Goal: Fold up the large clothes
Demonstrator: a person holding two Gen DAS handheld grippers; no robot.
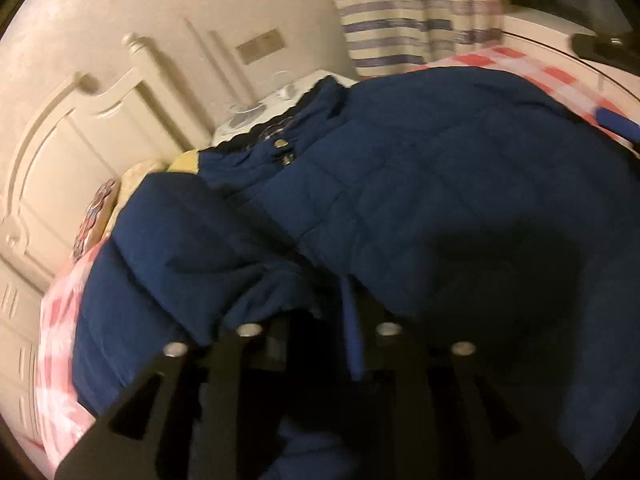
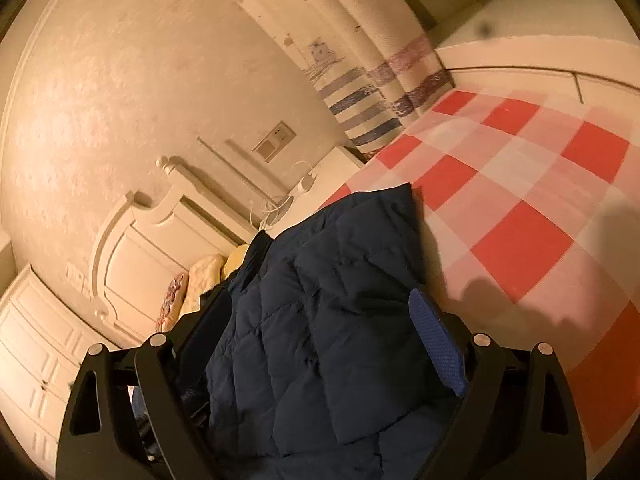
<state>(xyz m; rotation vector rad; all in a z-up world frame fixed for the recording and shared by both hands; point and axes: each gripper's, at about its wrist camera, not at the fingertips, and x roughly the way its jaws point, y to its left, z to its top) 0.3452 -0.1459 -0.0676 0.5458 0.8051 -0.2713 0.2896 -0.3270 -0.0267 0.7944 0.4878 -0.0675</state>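
At centre frame the navy quilted jacket [image 2: 320,320] lies on the red-checked bedspread [image 2: 520,184] for folding; the right gripper [image 2: 320,360] straddles it wide, unclamped, while whether the left gripper [image 1: 316,316] pinches cloth is unclear.

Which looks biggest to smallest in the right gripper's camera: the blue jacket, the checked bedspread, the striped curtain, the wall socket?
1. Checked bedspread and blue jacket: about alike; the jacket lies nearer the camera, so unranked.
2. Striped curtain.
3. Wall socket, by far the smallest.

A home bedroom.
Carved cream headboard [image 2: 136,240] at left, red-checked bedspread [image 2: 520,200] at right, striped curtain [image 2: 360,92] at top centre.
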